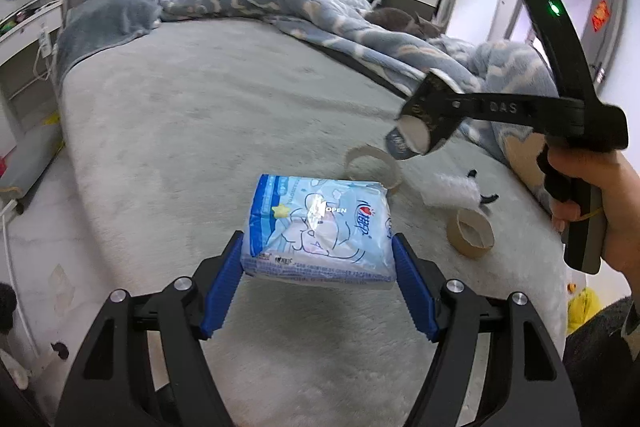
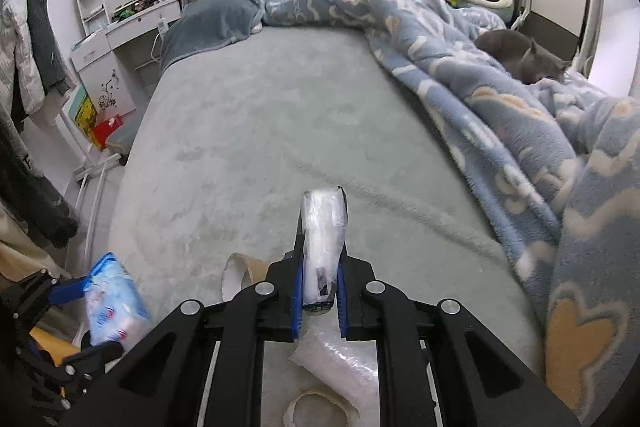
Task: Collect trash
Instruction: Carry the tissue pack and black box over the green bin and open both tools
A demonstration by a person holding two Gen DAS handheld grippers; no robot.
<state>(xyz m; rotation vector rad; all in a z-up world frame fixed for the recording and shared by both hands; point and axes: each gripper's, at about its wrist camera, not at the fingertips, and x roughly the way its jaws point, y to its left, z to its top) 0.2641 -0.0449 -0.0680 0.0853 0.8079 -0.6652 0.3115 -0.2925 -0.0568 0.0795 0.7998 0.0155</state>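
Observation:
My left gripper (image 1: 318, 249) is shut on a light blue tissue pack (image 1: 320, 227), its blue pads pressing both sides, lifted above the grey bed sheet (image 1: 200, 131). In the right wrist view that pack (image 2: 114, 307) shows at the lower left in the left gripper (image 2: 80, 293). My right gripper (image 2: 320, 267) is shut on a crumpled white plastic wrapper (image 2: 324, 227) that sticks up between its pads. From the left wrist view, the right gripper (image 1: 416, 133) hovers above the sheet with the wrapper (image 1: 404, 143) in its tips.
Two cardboard tape rings (image 1: 372, 167) (image 1: 470, 233) and a piece of bubble wrap (image 1: 450, 191) lie on the sheet. A rumpled blue blanket (image 2: 480, 87) covers the bed's right side, with a grey cat (image 2: 516, 53) on it. A white dresser (image 2: 116, 39) stands at the left.

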